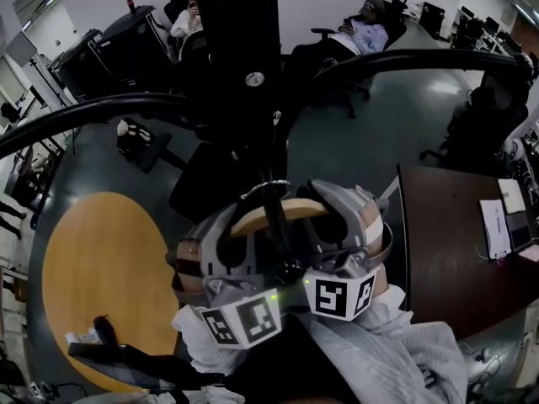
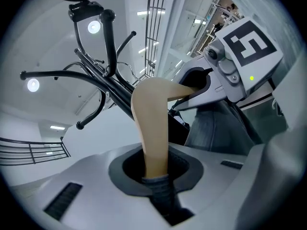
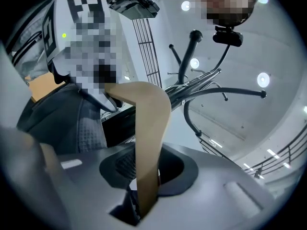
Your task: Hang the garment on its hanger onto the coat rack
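Wooden hanger (image 2: 149, 123) looks stiff and light; left claw (image 2: 156, 181) and right claw (image 3: 144, 195) each clamp one arm of it. Soft garment (image 3: 72, 123) will likely sway.

I hold my left gripper (image 2: 156, 174) and my right gripper (image 3: 146, 181) close side by side, both pointing up. Each one squeezes its jaws on one arm of the wooden hanger (image 2: 151, 128).

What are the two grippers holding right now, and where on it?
Both hold the wooden hanger. The left gripper has its jaws shut on one shoulder arm, and the right gripper has its jaws shut on the other.
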A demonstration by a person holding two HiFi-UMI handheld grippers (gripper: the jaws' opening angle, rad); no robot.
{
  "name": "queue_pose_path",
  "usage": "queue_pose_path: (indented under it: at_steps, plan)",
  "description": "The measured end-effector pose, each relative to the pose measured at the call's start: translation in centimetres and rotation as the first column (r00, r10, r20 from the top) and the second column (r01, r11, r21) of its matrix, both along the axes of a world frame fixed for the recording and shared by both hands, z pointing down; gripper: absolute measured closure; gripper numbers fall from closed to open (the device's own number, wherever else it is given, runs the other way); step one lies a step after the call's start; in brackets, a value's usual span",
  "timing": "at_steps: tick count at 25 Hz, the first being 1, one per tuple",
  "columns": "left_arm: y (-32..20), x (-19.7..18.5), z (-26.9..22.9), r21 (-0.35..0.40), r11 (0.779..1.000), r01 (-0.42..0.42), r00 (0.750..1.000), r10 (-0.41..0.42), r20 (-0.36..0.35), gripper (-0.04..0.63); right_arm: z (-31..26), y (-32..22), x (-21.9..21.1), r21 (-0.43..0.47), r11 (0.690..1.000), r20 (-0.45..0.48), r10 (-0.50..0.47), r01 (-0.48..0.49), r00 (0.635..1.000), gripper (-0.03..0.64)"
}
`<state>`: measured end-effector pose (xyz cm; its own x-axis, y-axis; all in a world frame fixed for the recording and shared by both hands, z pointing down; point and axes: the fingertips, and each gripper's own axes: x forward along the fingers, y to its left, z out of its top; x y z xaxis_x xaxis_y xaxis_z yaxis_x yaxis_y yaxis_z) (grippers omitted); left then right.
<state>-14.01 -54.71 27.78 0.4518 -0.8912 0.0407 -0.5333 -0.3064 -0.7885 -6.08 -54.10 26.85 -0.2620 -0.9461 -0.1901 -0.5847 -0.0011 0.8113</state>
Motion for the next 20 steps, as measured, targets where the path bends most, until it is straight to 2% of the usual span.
queue_pose_path:
  at_steps: [7,13,17,20]
  plan:
    - [-0.3,-0.2,0.1,0.031,0.999,0.015,1.0,-0.015,-0.006,0.545,0.1,-0.4,-0.3,0.028,0.999,-0.004,-0.021,0.021,1.0,0.54]
    - [0.3,-0.2,0.1,0.059,0.998,0.01,1.0,-0.009,-0.018,0.543,0.3,0.3,-0.2,-0.006,1.0,-0.019,-0.012,0.012,1.0,0.54]
    - [1.6,-0.4,-0.4,0.089,0.996,-0.022,0.999,0.026,-0.038,0.527,0.4,1.7,-0.8,-0.041,0.995,0.002,-0.09,0.09,0.996,0.523]
    - [2.9,-0.5,-0.8,0.108,0.993,-0.053,0.996,0.06,-0.059,0.471,0.4,3.2,-0.7,-0.061,0.989,0.0,-0.138,0.138,0.99,0.49]
